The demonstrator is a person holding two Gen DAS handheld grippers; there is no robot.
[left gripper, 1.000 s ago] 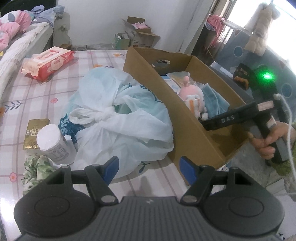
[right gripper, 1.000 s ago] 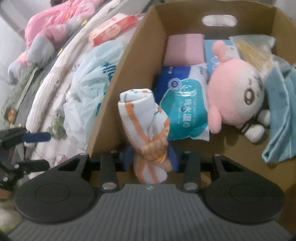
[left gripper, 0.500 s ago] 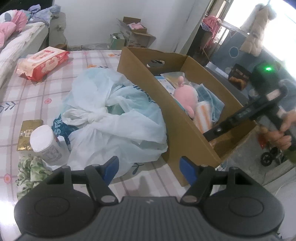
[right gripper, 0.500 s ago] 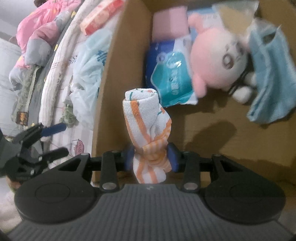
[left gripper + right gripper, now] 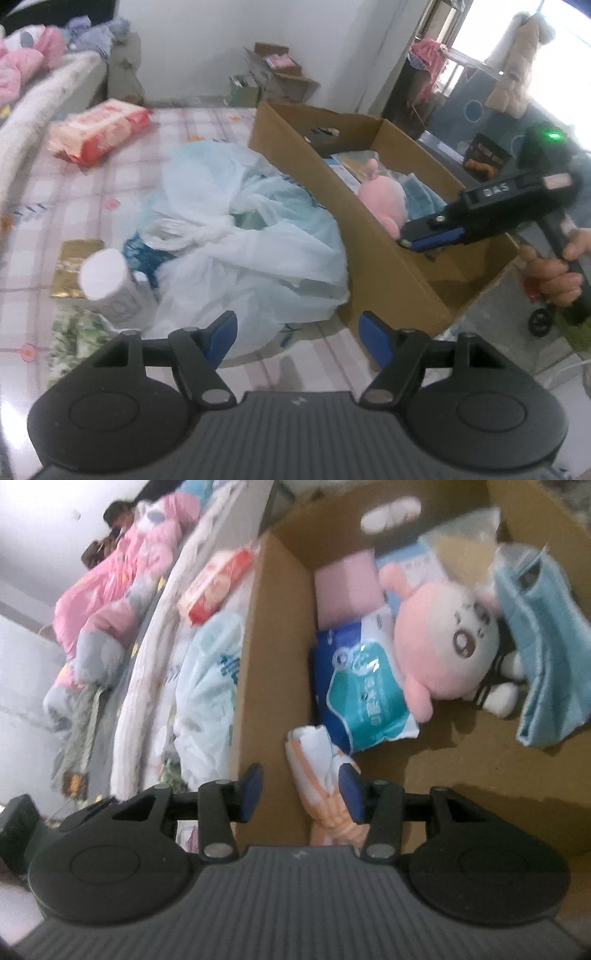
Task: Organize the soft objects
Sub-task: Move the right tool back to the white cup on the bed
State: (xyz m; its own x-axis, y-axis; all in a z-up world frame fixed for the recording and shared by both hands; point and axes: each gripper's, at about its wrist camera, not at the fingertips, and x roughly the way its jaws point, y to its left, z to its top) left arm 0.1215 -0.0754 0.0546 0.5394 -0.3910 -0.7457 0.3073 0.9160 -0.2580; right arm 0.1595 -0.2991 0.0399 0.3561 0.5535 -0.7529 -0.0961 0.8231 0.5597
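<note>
A rolled white-and-orange striped towel [image 5: 314, 760] leans on the inside of the left wall of the cardboard box [image 5: 273, 664]. My right gripper [image 5: 301, 790] hangs over it with its jaws opening. The left pad stands clear of the towel and the right pad is at its edge. Deeper in the box lie a pink plush [image 5: 443, 650], a blue wet-wipes pack [image 5: 362, 686], a pink block [image 5: 347, 587] and a light blue cloth [image 5: 543, 635]. My left gripper [image 5: 295, 332] is open and empty above the table, before a pale plastic bag [image 5: 240, 236]. The left wrist view shows the right gripper [image 5: 428, 236] over the box [image 5: 388, 266].
On the checked tablecloth lie a red-and-white pack [image 5: 99, 133], a white bottle [image 5: 110, 284], a gold packet [image 5: 70, 269] and a green floral cloth [image 5: 74, 339]. A bed with pink bedding [image 5: 122, 579] runs along the left. A hand [image 5: 554, 273] holds the right gripper's handle.
My right gripper's jaws have spread and let go of the striped towel, which now sits lower against the box wall. The right gripper has rolled and lifted slightly. My left gripper has hardly moved.
</note>
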